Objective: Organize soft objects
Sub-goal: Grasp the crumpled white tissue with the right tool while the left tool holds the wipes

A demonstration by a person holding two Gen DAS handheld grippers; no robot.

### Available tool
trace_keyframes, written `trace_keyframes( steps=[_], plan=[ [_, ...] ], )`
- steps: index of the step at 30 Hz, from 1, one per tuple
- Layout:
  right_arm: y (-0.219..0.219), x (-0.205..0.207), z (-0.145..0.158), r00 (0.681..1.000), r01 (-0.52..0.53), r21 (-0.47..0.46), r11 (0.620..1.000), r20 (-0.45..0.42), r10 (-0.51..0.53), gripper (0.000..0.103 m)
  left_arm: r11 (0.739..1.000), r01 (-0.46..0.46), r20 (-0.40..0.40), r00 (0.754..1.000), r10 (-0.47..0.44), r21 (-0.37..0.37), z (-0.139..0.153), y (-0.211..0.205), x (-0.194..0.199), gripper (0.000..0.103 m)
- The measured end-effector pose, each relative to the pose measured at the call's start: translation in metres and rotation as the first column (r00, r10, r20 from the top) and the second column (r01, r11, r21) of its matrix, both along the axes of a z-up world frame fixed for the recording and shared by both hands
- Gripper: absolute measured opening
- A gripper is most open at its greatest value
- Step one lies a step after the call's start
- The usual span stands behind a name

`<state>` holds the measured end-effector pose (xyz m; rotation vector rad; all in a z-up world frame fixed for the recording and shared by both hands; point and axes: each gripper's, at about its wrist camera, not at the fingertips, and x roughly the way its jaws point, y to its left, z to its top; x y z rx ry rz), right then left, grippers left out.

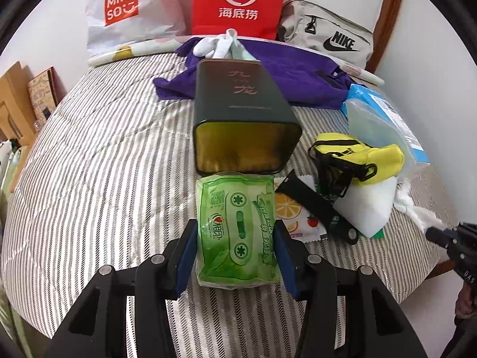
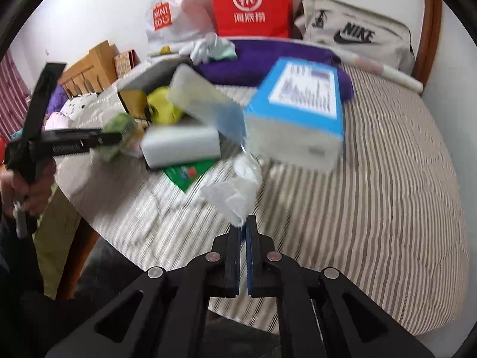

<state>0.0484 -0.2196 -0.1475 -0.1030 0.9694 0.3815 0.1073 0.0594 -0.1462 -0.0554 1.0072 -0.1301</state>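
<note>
Your left gripper [image 1: 237, 235] clamps the green plastic-wrapped tissue pack with a cassette print [image 1: 237, 232] between its blue pads, one pad on each long side; the pack's far end touches the open mouth of the dark green rectangular tin box [image 1: 243, 110], which lies on its side at twelve o'clock from the pack on the grey-and-white striped bedspread [image 1: 104, 164]; at about two o'clock from the pack sit a yellow fabric pouch with black straps [image 1: 357, 155] and a white foam block [image 1: 366, 205]; beyond the tin lies a crumpled purple cloth [image 1: 286, 71], with a red paper bag [image 1: 238, 0] standing against the wall. Your right gripper [image 2: 243, 226] has its jaws drawn nearly together, pinching the lower edge of a crumpled white tissue [image 2: 235, 197]; the tissue runs up toward twelve o'clock to the blue-and-white cardboard tissue box [image 2: 298, 110], blurred, just above the bedspread.
</note>
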Motion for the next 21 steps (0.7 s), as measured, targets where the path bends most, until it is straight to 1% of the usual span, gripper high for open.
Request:
trace_keyframes(
  steps=[2, 3, 4, 5, 7, 9, 11, 15, 16, 17, 18, 19, 20, 21],
  plan=[
    [-0.004, 0.002, -0.005, 1.000, 0.002, 0.017, 1.000, -0.006, -0.002, 0.024, 1.000, -0.008, -0.009, 1.000, 0.008, 0.005, 0.000, 0.002, 0.000, 0.047],
    [-0.006, 0.004, -0.006, 1.000, 0.009, 0.029, 1.000, -0.006, -0.009, 0.048, 1.000, -0.011, -0.010, 1.000, 0.011, 0.007, 0.000, 0.002, -0.001, 0.048],
    [-0.007, 0.006, -0.006, 1.000, 0.016, 0.035, 0.999, -0.001, -0.016, 0.067, 1.000, -0.014, -0.011, 1.000, 0.014, 0.009, 0.001, 0.003, -0.001, 0.049],
    [-0.008, 0.008, -0.006, 1.000, 0.027, 0.044, 0.999, 0.014, -0.028, 0.070, 1.000, -0.015, -0.013, 1.000, 0.016, 0.009, 0.001, 0.004, -0.002, 0.049],
    [-0.006, 0.014, -0.006, 0.999, 0.016, 0.067, 0.998, 0.038, -0.019, 0.070, 1.000, -0.018, -0.017, 1.000, 0.018, 0.007, 0.000, 0.005, -0.002, 0.049],
    [-0.002, 0.024, -0.007, 0.999, 0.021, 0.086, 0.996, 0.036, -0.024, 0.070, 1.000, -0.019, -0.025, 0.999, 0.019, 0.012, -0.001, 0.004, -0.001, 0.049],
    [0.001, 0.033, -0.009, 0.999, 0.012, 0.125, 0.992, 0.035, -0.016, 0.070, 1.000, -0.018, -0.028, 0.999, 0.018, 0.022, -0.002, 0.002, 0.000, 0.049],
    [0.009, 0.048, -0.014, 0.997, 0.036, 0.124, 0.992, 0.060, -0.044, 0.069, 1.000, -0.015, -0.027, 1.000, 0.016, 0.028, -0.001, 0.001, 0.001, 0.049],
    [0.010, 0.050, -0.015, 0.997, 0.039, 0.127, 0.991, 0.066, -0.048, 0.067, 0.999, -0.013, -0.028, 1.000, 0.014, 0.029, -0.001, 0.001, 0.001, 0.049],
    [0.011, 0.053, -0.017, 0.996, 0.043, 0.127, 0.991, 0.076, -0.053, 0.063, 0.999, -0.013, -0.029, 0.999, 0.014, 0.029, -0.001, 0.001, 0.001, 0.049],
    [0.012, 0.054, -0.018, 0.996, 0.041, 0.125, 0.991, 0.079, -0.051, 0.045, 1.000, -0.013, -0.031, 0.999, 0.014, 0.028, -0.001, 0.001, 0.002, 0.049],
    [0.014, 0.057, -0.021, 0.996, 0.040, 0.115, 0.993, 0.069, -0.048, 0.018, 1.000, -0.013, -0.033, 0.999, 0.014, 0.027, -0.002, 0.001, 0.002, 0.049],
    [0.015, 0.059, -0.025, 0.998, 0.039, 0.098, 0.994, 0.042, -0.043, 0.017, 1.000, -0.013, -0.033, 0.999, 0.014, 0.026, -0.002, 0.001, 0.002, 0.049],
    [0.015, 0.059, -0.027, 0.999, 0.037, 0.094, 0.995, 0.036, -0.041, 0.017, 1.000, -0.013, -0.032, 0.999, 0.013, 0.025, -0.002, 0.001, 0.002, 0.049]
  ],
)
